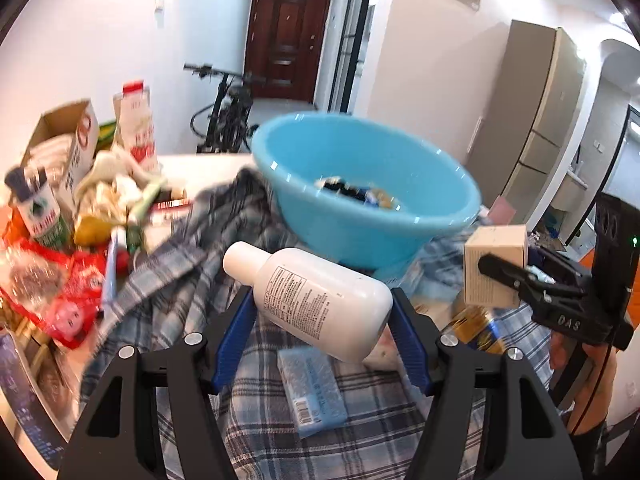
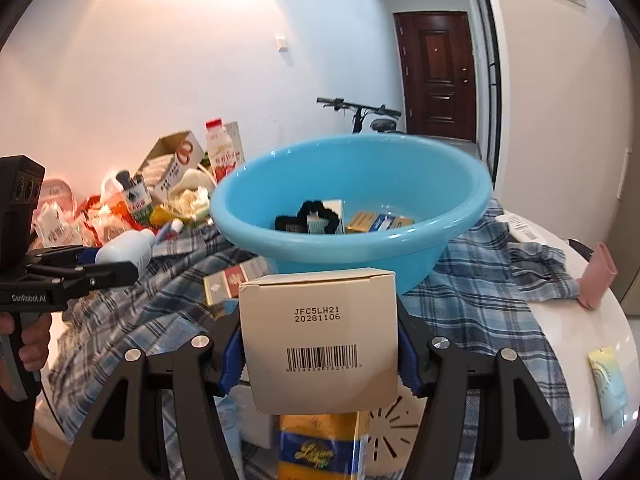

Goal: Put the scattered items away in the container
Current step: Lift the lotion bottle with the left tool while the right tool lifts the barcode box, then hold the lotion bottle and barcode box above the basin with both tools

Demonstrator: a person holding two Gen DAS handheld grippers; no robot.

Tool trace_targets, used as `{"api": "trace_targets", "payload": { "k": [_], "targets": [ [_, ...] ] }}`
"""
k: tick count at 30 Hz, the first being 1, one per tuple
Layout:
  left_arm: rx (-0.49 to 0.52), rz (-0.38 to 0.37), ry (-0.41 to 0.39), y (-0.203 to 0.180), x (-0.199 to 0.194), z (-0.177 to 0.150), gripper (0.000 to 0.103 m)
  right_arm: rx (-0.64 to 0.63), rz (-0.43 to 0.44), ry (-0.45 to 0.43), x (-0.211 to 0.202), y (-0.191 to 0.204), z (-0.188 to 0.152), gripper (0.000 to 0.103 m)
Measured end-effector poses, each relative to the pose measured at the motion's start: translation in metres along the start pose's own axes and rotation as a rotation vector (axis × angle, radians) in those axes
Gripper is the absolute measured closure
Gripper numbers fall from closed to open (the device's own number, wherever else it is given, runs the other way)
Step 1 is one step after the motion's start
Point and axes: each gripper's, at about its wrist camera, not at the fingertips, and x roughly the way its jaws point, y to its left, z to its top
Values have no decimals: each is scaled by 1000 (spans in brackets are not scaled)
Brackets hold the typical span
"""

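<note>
The left tongs (image 1: 322, 322) clamp a white bottle (image 1: 316, 300) lying crosswise; the right tongs (image 2: 320, 344) grip a beige barcoded box (image 2: 320, 340) near the blue basin (image 2: 352, 216).

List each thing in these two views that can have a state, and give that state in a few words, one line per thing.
left gripper: shut on white bottle.
white bottle: capped, held tilted.
right gripper: shut on beige box.
beige box: closed, held, barcode facing camera.
blue basin: upright, partly filled with small items.
cardboard box: open, tilted.
brown door: closed.
plaid cloth: rumpled, under basin.
</note>
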Motion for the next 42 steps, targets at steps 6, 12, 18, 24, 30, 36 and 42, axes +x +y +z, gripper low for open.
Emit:
{"api": "trace_targets", "payload": {
  "k": [6,12,18,24,30,36,42],
  "targets": [
    [46,0,-103,-16,-27,37,38,-26,-24,-65,-35,11,29,40],
    [92,35,-212,-30,-44,87,38,-85,-24,-136,-55,26,89,40],
    [87,40,-280,-33,-39,141,38,-114,-32,-207,-57,33,153,40],
    [92,64,-305,-34,-21,164,38,-122,-29,-215,-38,31,187,40],
    [93,107,-291,-33,5,166,38,-138,-44,-202,-18,30,191,40],
    [55,116,-204,-19,49,153,38,-90,-32,-131,25,14,174,40],
    [39,96,-132,-15,78,148,38,-76,-50,-86,48,5,168,40]
  ]
}}
